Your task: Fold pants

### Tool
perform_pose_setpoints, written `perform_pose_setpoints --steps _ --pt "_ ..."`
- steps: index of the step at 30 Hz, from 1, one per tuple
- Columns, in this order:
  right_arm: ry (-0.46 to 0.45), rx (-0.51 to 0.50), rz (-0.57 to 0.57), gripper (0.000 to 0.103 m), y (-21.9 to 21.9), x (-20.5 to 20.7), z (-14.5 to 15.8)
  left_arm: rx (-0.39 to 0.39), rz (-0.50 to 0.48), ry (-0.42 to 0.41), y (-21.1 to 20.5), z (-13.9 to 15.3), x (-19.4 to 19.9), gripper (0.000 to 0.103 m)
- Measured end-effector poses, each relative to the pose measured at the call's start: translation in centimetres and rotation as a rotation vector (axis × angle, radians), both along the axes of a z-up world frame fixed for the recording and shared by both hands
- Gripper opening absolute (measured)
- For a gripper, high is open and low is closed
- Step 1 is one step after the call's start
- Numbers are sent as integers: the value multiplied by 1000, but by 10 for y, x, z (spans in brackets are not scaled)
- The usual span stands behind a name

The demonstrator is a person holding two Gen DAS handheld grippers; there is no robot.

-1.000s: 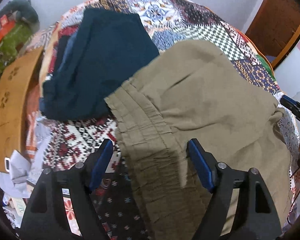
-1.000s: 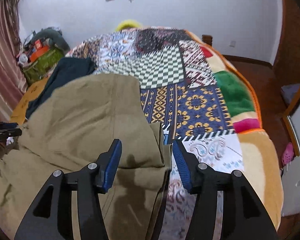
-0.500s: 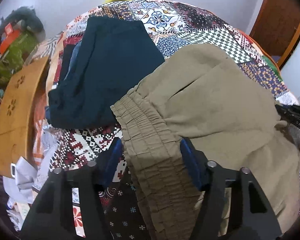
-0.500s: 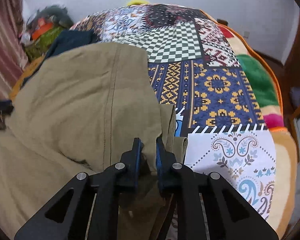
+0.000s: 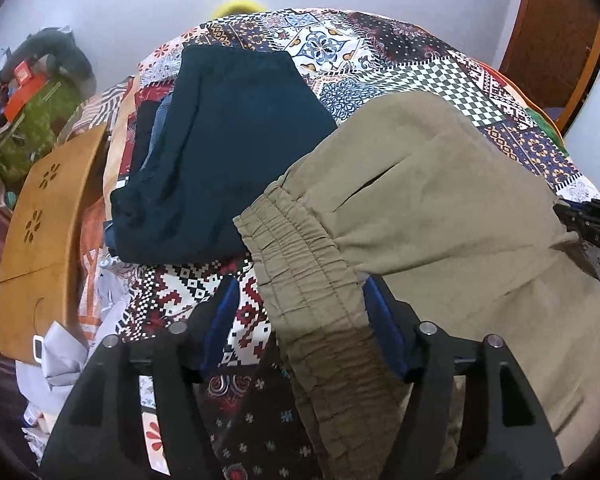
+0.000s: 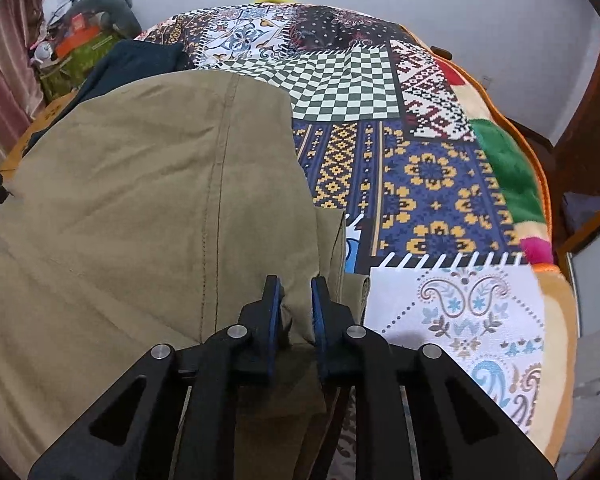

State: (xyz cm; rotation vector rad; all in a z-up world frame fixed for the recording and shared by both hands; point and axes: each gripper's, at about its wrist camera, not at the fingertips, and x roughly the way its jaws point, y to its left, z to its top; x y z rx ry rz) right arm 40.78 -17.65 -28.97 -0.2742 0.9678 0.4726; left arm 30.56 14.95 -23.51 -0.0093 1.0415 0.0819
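Khaki pants [image 5: 440, 208] lie spread on a patchwork quilt, the gathered elastic waistband [image 5: 308, 280] toward the left wrist camera. My left gripper [image 5: 300, 312] straddles that waistband. Its jaws are opening: the right pad touches the cloth, while the left pad stands off it with quilt showing between. In the right wrist view the pants [image 6: 140, 200] fill the left half. My right gripper [image 6: 294, 304] pinches a bunched fold at the pants' right edge, its jaws easing slightly with the cloth still pressed between the pads. The right gripper's tip [image 5: 592, 224] shows at the pants' far edge.
A folded dark navy garment [image 5: 228, 152] lies on the quilt [image 5: 380, 52] just left of the pants, touching them. A wooden board [image 5: 48, 232] and pale crumpled cloth [image 5: 60, 360] sit at the bed's left side. Bags [image 5: 32, 128] are piled by the wall. Bare quilt [image 6: 440, 184] stretches right of the pants.
The right gripper dropped onto the pants' right edge and closed on a fold of it. The left gripper's jaws narrowed around the waistband, which now sits nearer and slightly raised.
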Motion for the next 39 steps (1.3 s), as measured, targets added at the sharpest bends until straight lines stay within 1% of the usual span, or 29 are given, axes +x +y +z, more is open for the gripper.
perform_pose_setpoints --steps 2,4,6,7,8,9,11,13,16,17,22,28,29,32,33,34,39 --pt "6 2 -3 16 -2 0 9 12 -3 -8 3 10 -3 68" --pt "1 10 -5 19 -2 -1 18 23 -7 -19 7 18 -5 77" --pt "-20 33 3 22 -3 -3 33 38 7 -46 18 30 -5 84" --pt "-39 51 8 27 -3 -5 44 47 21 -57 23 34 -5 88" --pt "-50 61 11 33 -3 -6 50 57 35 -65 28 38 -2 90" --pt "-75 78 18 37 -1 -7 61 65 49 -71 33 41 0 90" --pt "-112 97 26 46 2 -8 75 64 71 -70 42 43 7 90" --pt "-149 130 38 51 10 -5 90 42 90 -63 51 42 13 91" --pt "-171 172 46 60 23 7 100 -16 120 -37 61 34 30 91" --pt "-175 178 51 61 29 10 101 -30 129 -28 63 29 35 91" --pt "-160 153 77 61 57 38 91 -90 154 29 65 1 62 91" --pt "-108 80 69 61 81 84 55 -108 140 149 65 -42 94 91" --pt "-97 76 65 61 82 89 52 -124 138 162 66 -48 97 91" --pt "-28 101 53 61 86 115 34 -177 143 181 68 -64 101 94" --pt "3 112 45 61 88 125 27 -177 144 177 69 -67 102 98" --pt "20 115 37 61 89 132 22 -177 138 170 68 -69 102 99" --pt "92 160 22 61 96 158 -3 -196 127 147 69 -74 98 98"
